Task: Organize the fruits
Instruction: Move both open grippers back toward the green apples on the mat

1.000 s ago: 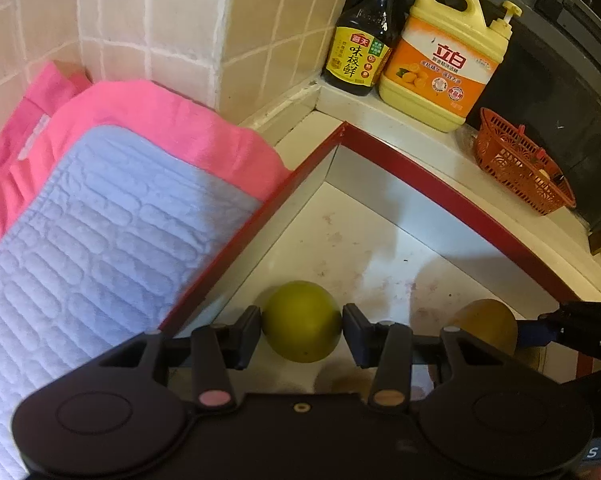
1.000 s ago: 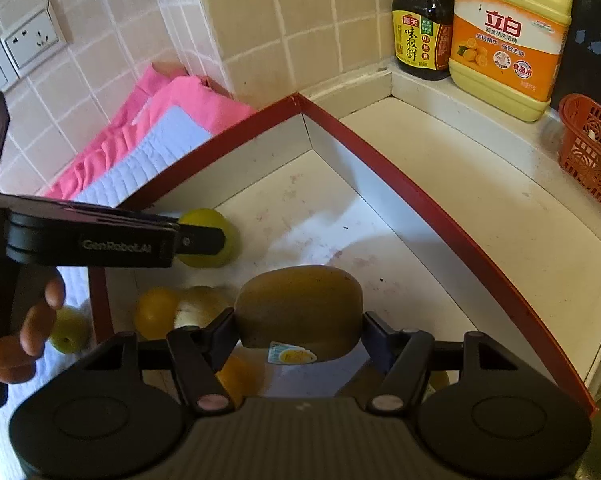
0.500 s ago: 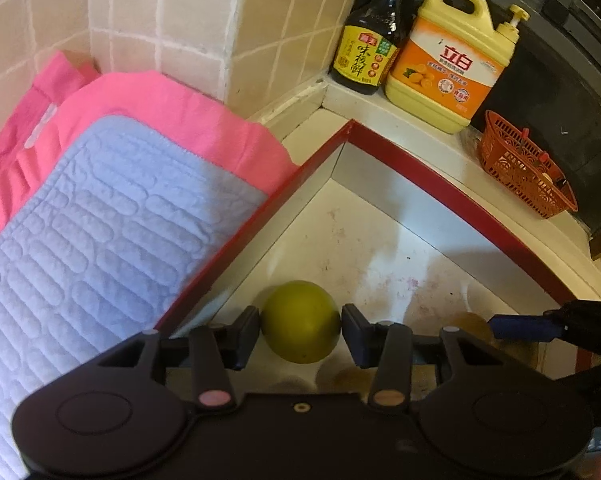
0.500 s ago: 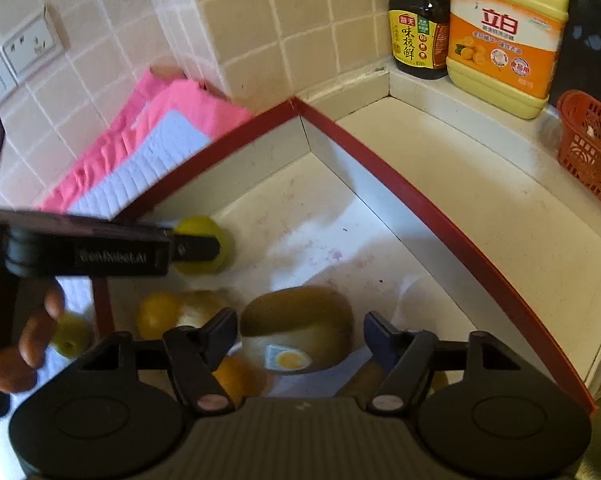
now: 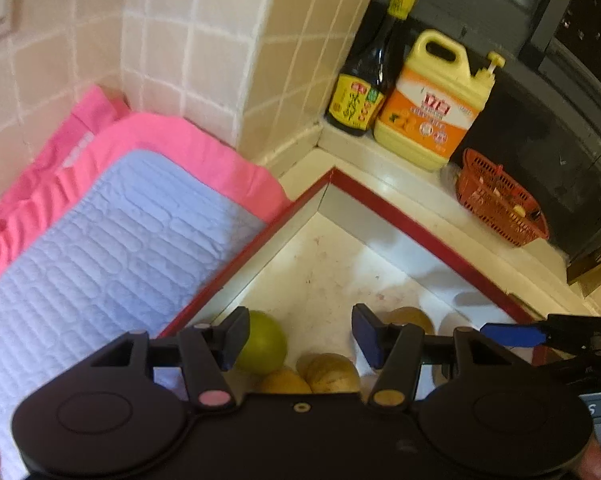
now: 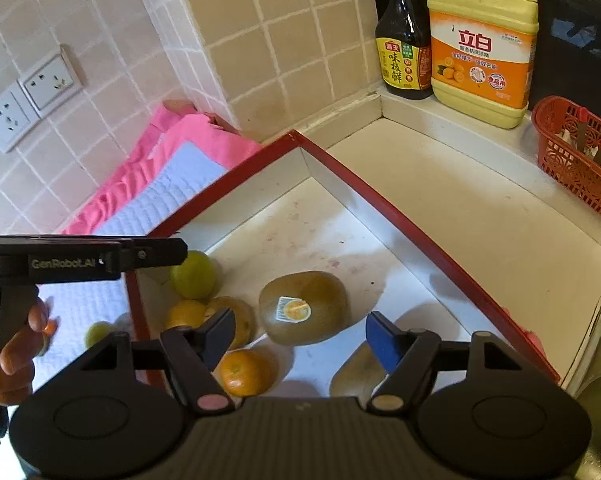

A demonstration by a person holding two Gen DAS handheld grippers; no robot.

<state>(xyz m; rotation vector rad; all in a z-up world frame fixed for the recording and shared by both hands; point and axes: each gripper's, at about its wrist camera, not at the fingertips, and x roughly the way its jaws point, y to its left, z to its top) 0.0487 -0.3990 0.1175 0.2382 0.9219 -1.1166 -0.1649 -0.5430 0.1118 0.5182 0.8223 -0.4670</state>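
Note:
A red-rimmed white tray (image 6: 400,224) holds several fruits. A large brown kiwi (image 6: 304,308) with a sticker lies on the tray floor, just beyond my right gripper (image 6: 300,340), which is open and empty. A green round fruit (image 6: 192,276) lies near the tray's left wall, with an orange (image 6: 244,372) and other fruits beside it. In the left wrist view my left gripper (image 5: 300,340) is open and empty above the tray (image 5: 420,236), with the green fruit (image 5: 260,340) at its left finger and brown fruits (image 5: 332,372) below it.
A pink and blue cloth (image 5: 100,240) lies left of the tray, with a small green fruit (image 6: 96,332) on it. A soy sauce bottle (image 6: 404,48), a yellow detergent jug (image 6: 480,48) and a red basket (image 6: 580,156) stand at the back right by the tiled wall.
Both grippers have opened. The right one let go of the kiwi, which now lies in the tray. The left one let go of the green fruit and lifted away.

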